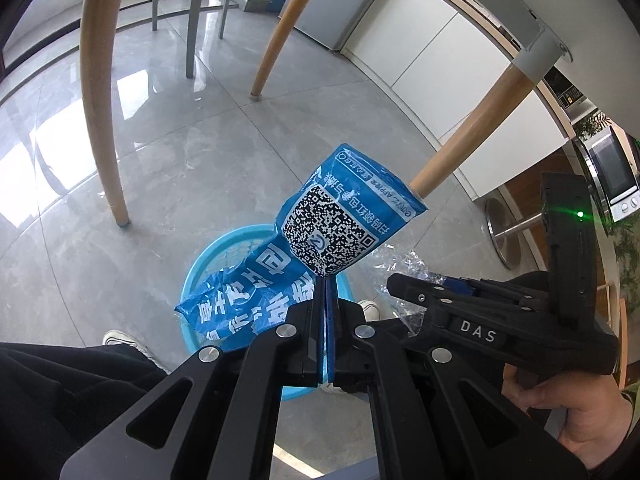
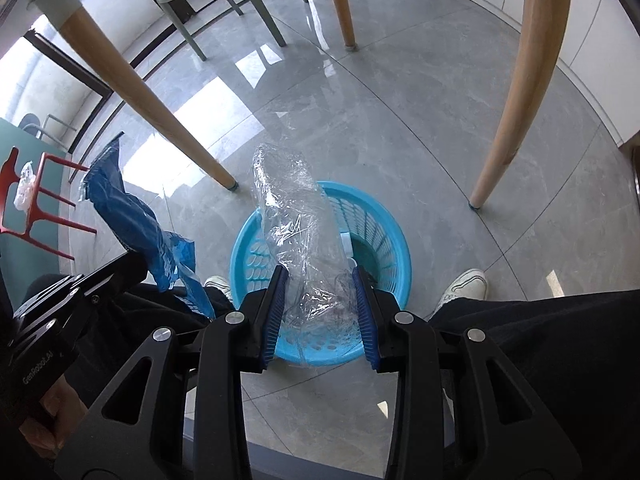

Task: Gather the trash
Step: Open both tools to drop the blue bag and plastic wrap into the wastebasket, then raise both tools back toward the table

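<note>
1. Carrying two pieces of trash down to the bin; next, judged: centring each over the opening, then letting go.
2. Left tongs [image 1: 325, 312] pressed fully together on blue wrapper [image 1: 320, 232], crumpled, hanging above the basket rim.
3. Right tongs [image 2: 320, 300] partly apart, clamped on clear plastic film [image 2: 296, 232], directly over the basket.
4. Blue basket [image 2: 384, 220] on the floor [image 2: 400, 120], between white shoes [image 2: 464, 286], beneath wooden table legs [image 2: 516, 120].

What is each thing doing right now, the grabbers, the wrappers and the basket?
Left gripper: shut on the blue wrapper.
Blue wrapper: crumpled, held above the basket.
Right gripper: shut on the clear plastic wrap.
Clear plastic wrap: crumpled, held over the basket.
Blue basket: upright on the floor.
</note>
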Demonstrator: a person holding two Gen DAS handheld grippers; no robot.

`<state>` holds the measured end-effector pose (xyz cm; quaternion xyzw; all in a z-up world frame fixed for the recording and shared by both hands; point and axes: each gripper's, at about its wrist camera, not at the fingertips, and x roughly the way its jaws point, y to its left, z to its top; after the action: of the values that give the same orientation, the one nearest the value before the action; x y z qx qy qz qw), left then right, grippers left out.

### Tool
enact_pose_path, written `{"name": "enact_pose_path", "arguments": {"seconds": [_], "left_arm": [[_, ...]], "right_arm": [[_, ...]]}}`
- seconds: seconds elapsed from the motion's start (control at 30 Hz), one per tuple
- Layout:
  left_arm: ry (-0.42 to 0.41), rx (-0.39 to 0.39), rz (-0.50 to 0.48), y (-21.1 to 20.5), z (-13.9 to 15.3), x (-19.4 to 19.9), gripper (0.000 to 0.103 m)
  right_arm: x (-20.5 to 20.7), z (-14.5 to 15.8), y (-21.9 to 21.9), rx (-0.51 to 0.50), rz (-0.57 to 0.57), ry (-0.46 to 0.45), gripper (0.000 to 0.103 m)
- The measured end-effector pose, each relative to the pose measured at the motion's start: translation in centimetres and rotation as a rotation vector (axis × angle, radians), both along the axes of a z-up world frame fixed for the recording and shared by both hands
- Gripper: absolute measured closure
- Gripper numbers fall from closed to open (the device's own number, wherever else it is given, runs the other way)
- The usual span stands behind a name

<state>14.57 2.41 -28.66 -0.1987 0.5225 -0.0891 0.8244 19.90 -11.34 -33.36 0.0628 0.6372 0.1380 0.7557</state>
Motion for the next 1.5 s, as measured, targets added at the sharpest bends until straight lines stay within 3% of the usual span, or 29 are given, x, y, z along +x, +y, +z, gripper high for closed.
{"name": "enact_pose_path", "arguments": {"seconds": [0.23, 0.57, 0.67, 0.77, 0.93, 1.2, 1.3, 1.5], "left_arm": [[0.074, -0.007, -0.010, -0.6, -2.9, 2.4, 0.103], [0.179, -0.016, -0.034, -1.2, -6.5, 4.4, 0.103], [0.207, -0.043, -0.035, -0.9, -7.1, 4.7, 0.102], [0.236, -0.027, -0.019, -0.5, -7.7, 4.8, 0.092], [0.237, -0.017, 0.026, 0.2, -7.7, 4.7, 0.092], [0.257, 0.018, 0.048, 0.8, -7.3, 4.1, 0.091], [0.257, -0.003, 0.047, 1.2, -6.8, 3.6, 0.083], [0.236, 0.008, 0.067, 1.6, -4.9, 2.3, 0.078]], "right_arm": [[1.3, -3.7, 0.3, -0.020, -0.023, 0.087, 0.071], [2.0, -6.1, 0.2, -0.016, -0.042, 0.164, 0.068], [1.9, -6.7, 0.3, -0.019, -0.041, 0.194, 0.064], [1.7, -7.0, 0.6, -0.012, -0.029, 0.211, 0.060], [1.3, -7.5, 0.9, -0.018, -0.013, 0.246, 0.053], [0.9, -6.5, 0.7, -0.017, -0.015, 0.215, 0.052], [0.6, -5.0, 0.5, -0.042, -0.015, 0.171, 0.052], [-0.2, -2.2, 0.7, -0.044, 0.026, 0.103, 0.048]]}}
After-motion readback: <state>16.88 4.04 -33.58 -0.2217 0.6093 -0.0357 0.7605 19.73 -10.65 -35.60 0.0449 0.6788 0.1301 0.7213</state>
